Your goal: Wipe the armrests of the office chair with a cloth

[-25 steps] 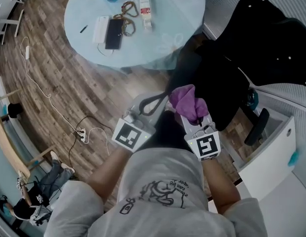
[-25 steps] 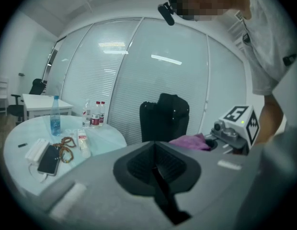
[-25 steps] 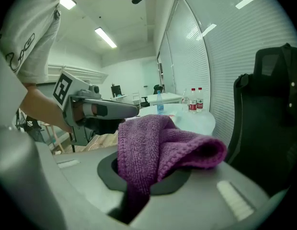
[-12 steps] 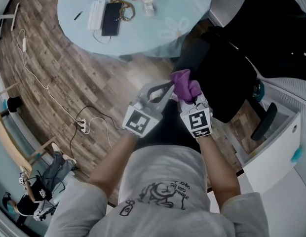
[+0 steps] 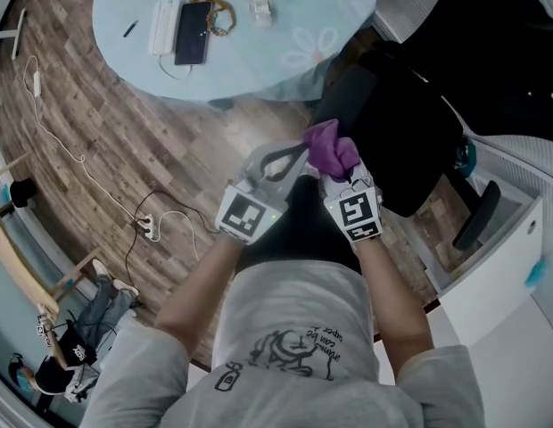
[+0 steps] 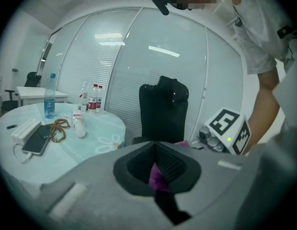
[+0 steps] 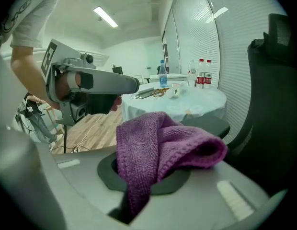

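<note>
— Where's the cloth [image 5: 330, 154]?
— Bunched in the right gripper [image 5: 341, 173], clamped, just near of the armrest [image 5: 345, 103]; left gripper [image 5: 299, 155] has jaws together, empty
— Handling?
— Probably soft, light, floppy; pinch a thick fold

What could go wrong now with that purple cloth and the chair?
The left gripper and the right gripper both pinch the purple cloth; pulling apart might tug it loose. The cloth is bunched, so hard jaws might scrape the armrest. The cables lie on the floor close by, a possible trip.
</note>
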